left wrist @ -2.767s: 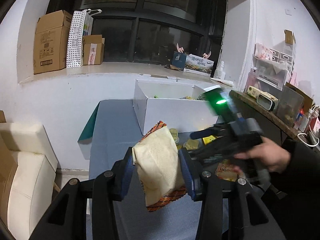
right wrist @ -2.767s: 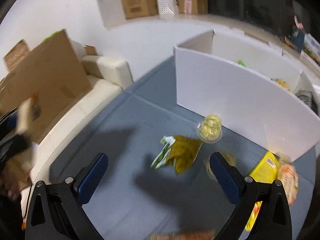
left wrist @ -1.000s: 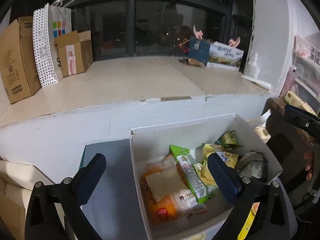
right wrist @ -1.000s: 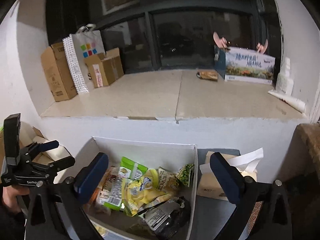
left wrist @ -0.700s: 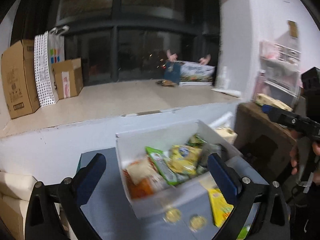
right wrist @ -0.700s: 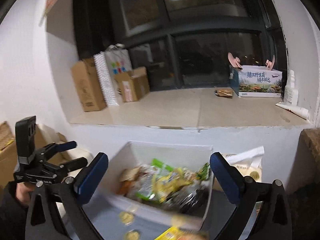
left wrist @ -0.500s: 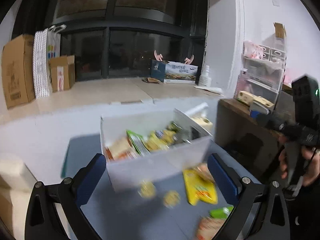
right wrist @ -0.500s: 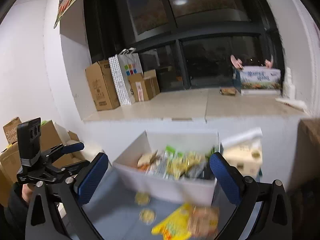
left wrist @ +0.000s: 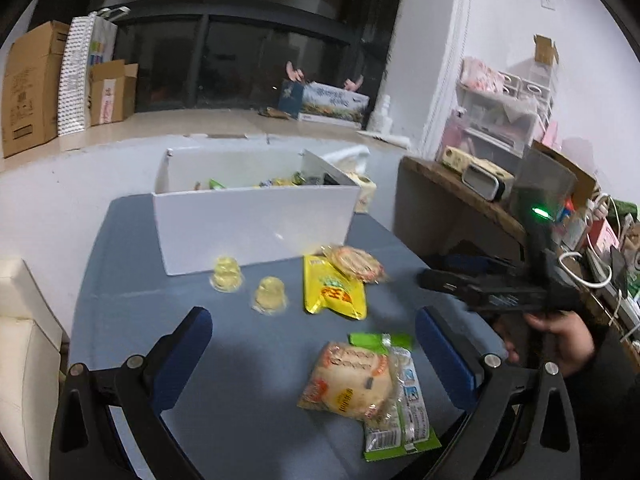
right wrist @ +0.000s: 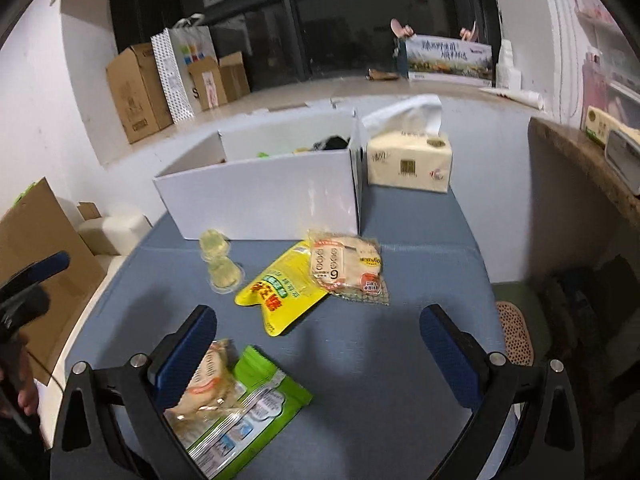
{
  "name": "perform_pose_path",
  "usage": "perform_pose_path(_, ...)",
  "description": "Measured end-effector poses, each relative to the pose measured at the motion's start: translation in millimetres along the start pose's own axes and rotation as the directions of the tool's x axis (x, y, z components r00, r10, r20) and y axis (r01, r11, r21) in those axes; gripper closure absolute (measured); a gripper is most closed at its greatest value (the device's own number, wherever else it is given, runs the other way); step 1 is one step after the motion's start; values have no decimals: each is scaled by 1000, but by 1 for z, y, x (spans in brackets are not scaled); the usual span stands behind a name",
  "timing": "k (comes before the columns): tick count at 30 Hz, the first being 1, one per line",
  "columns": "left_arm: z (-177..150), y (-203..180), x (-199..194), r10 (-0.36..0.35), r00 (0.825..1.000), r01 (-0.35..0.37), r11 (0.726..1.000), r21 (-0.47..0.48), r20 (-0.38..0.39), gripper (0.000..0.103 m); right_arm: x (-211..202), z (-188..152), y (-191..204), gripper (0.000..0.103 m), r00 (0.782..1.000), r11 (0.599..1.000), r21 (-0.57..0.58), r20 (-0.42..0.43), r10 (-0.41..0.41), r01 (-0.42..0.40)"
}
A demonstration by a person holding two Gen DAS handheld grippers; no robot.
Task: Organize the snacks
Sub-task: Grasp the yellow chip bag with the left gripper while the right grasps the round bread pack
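A white box (left wrist: 256, 224) (right wrist: 264, 208) with several snack packs inside stands at the back of the blue table (left wrist: 132, 320). In front of it lie two clear jelly cups (left wrist: 228, 274) (left wrist: 271, 296), a yellow pouch (left wrist: 332, 292) (right wrist: 280, 288) and a round cracker pack (left wrist: 354, 262) (right wrist: 346, 266). Nearer lie a bread pack (left wrist: 348, 380) (right wrist: 208, 380) on a green packet (left wrist: 400, 408) (right wrist: 256, 404). My left gripper (left wrist: 312, 352) hangs open above the bread pack, holding nothing. My right gripper (right wrist: 318, 356) is open and empty over bare table; it shows in the left wrist view (left wrist: 460, 280).
A tissue box (right wrist: 408, 160) stands right of the white box. A wooden counter (left wrist: 460, 192) with clutter runs along the right. A cream sofa (left wrist: 20, 340) and cardboard (right wrist: 36, 240) sit left. Boxes and a bag (left wrist: 80, 76) line the window ledge.
My left gripper let go of the beige snack pack into the white box. Both grippers then pulled back from over the box and now face the table's loose snacks.
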State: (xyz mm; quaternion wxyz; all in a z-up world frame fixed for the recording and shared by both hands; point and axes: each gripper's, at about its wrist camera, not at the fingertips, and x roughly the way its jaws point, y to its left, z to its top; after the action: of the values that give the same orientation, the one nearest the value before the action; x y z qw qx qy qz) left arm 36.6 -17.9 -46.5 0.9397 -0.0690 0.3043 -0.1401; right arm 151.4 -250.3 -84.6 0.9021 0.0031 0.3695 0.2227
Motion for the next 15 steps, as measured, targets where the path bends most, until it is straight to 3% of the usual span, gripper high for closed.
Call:
perform_pose_path(9,-2,-2,10,-17,999,17,1000,2,-38,0,100,35,-17,0,992,999,-29,-121,-34,30)
perform_pose_path(13,-3,1,13,-15,998,15,1000,3,-55,0,136,35,-24,1,976,997,-20,-203,-83,80)
perform_pose_path(14,-3,1,13,-15,998,15,1000,5,-57,0,138,34,-25,7,975,997,-12,-210,-73,72)
perform_pose_path(15,-3,1,14,-12,998,13,1000,6,-57,0,137,33,-26,24,978,998,-5,-198,-59,60)
